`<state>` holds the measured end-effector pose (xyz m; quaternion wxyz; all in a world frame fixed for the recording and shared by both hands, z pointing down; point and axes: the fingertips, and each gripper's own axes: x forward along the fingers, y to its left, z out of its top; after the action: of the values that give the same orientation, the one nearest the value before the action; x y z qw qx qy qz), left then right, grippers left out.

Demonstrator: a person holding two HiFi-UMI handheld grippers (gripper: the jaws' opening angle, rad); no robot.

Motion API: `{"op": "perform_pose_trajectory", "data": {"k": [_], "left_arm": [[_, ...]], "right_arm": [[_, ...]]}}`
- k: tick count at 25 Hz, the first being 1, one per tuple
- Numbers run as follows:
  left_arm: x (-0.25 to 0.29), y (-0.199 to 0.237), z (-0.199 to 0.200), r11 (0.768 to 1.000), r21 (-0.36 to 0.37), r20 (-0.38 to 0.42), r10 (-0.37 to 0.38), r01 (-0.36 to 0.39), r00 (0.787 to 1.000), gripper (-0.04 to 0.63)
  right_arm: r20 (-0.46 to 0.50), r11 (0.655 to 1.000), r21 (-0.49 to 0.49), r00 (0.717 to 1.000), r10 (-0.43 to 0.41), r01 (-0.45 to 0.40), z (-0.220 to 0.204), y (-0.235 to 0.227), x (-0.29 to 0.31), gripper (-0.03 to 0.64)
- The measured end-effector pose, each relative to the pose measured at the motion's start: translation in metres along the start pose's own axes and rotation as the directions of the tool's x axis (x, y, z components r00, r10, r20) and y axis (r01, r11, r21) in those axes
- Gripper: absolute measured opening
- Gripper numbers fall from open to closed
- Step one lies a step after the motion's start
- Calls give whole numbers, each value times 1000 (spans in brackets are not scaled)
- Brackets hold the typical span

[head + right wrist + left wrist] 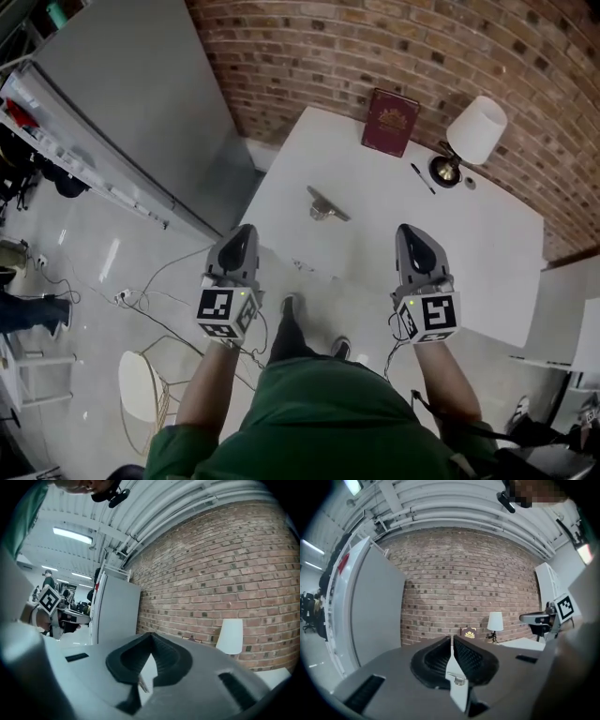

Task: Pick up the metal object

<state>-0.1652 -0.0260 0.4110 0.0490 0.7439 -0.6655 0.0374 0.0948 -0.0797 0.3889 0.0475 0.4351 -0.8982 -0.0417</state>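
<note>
A person in a green top point(314, 422) holds two grippers above the near edge of a white table point(487, 253) set against a brick wall point(309, 47). The left gripper point(246, 229) and the right gripper point(405, 228) both have their jaws closed tip to tip, with nothing gripped between them. The single metal object point(326, 206) lies on the tabletop ahead of them, between the two and untouched. At the far edge of the table are one maroon book point(390, 122), one lamp with a white shade point(476, 129) and one black pen point(422, 178).

Only the head view takes in the pen, the cables point(155, 300) on the floor and a white chair point(141, 384). The left gripper view shows the book and the lamp against the bricks. The right gripper view catches the lamp and people at desks point(49, 585) beyond a grey partition point(131, 103).
</note>
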Motion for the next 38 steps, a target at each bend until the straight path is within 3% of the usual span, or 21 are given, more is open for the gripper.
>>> {"op": "perform_pose_trajectory", "data": {"k": [5,8,13,15,17,19,21,23,25,27,30,32,35,38], "left_arm": [[70,32,-21,993,-6,-63,-118,118,991,17],[112,43,-37,975,-79,-110,-218,210,970,17],[161,35,-68,908,-214,-174,-398,360,901,17],[173,26,-89,877,-267,-215,-458,399,863,19],[184,18,-116,838,-366,-265,-511,405,818,45],[193,10,-145,781,-508,-305,-557,364,772,80],[198,-3,-178,693,-665,-324,-604,279,728,98],[203,-12,-208,612,-773,-342,-625,168,702,107],[208,-17,-231,573,-817,-375,-622,73,687,109],[213,-24,-251,570,-821,-417,-621,18,663,110],[218,-37,-277,600,-800,-481,-620,-21,619,112],[223,-43,-290,612,-789,-515,-609,-56,603,117],[230,-50,-306,592,-795,-538,-588,-132,605,121],[238,-54,-311,570,-805,-533,-574,-164,622,111]], "right_arm": [[-50,994,1,993,-110,110,-3,-6,34,3],[-88,984,8,980,-177,178,-4,-8,54,3],[-151,962,24,952,-267,274,-12,-6,77,3],[-171,951,31,939,-299,309,-17,-5,77,3],[-188,943,37,929,-320,332,-21,-5,77,3],[-205,938,36,921,-331,345,-24,-5,74,3],[-216,931,37,912,-348,364,-28,-11,67,3],[-216,920,49,903,-370,389,-30,-20,59,3],[-211,910,58,896,-391,411,-31,-29,51,3],[-211,899,65,886,-412,434,-33,-38,42,3],[-220,881,72,868,-444,469,-37,-52,25,3],[-225,865,72,853,-471,496,-37,-61,12,3],[-241,834,92,825,-511,544,-41,-75,-9,3],[-253,806,103,799,-546,583,-48,-83,-29,3]]}}
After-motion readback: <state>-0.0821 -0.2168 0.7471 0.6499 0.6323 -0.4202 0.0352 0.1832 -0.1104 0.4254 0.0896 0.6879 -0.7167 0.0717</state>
